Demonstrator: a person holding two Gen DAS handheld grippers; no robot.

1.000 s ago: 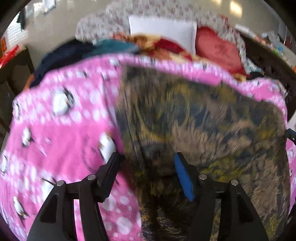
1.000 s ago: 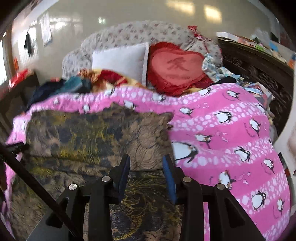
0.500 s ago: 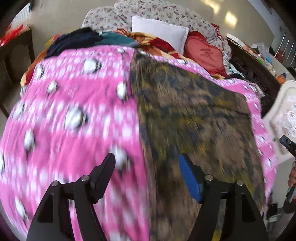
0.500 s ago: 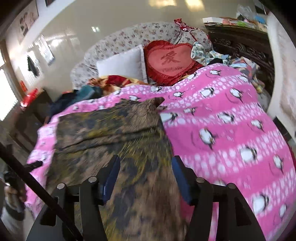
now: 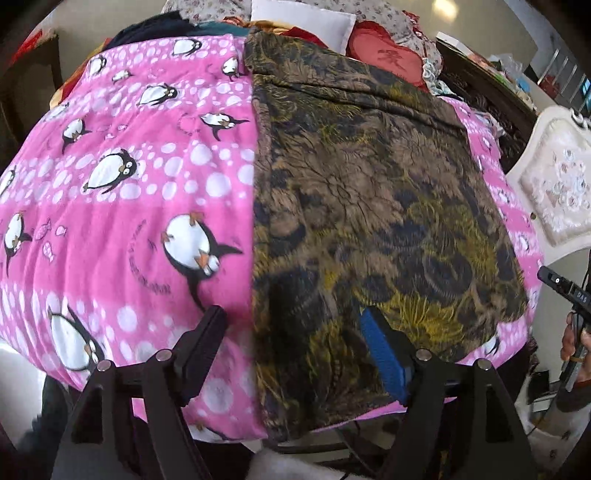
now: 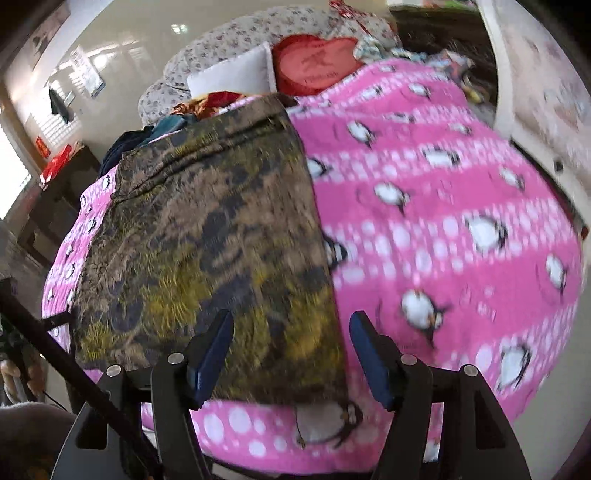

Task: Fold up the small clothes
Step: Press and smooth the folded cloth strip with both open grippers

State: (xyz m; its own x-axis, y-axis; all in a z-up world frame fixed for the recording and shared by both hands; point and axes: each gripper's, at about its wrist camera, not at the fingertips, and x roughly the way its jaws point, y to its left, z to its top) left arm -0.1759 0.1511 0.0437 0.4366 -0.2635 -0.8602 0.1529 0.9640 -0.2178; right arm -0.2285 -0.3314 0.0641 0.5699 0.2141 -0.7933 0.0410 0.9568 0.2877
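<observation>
A brown, black and yellow patterned garment (image 5: 369, 206) lies spread flat on a pink penguin blanket (image 5: 122, 192) that covers the bed. My left gripper (image 5: 291, 332) is open and empty, above the garment's near left edge. In the right wrist view the same garment (image 6: 210, 243) lies left of centre on the blanket (image 6: 443, 229). My right gripper (image 6: 290, 336) is open and empty, above the garment's near right edge.
Pillows lie at the head of the bed: a white one (image 6: 236, 75) and a red heart-shaped one (image 6: 314, 62), next to a pile of dark clothes (image 5: 162, 27). A white padded chair (image 5: 554, 184) stands right of the bed. Dark wooden furniture (image 5: 487, 85) runs behind it.
Both grippers have pulled back and up from the garment toward the bed's near edge. Their jaws have opened wider. The garment stays flat on the blanket.
</observation>
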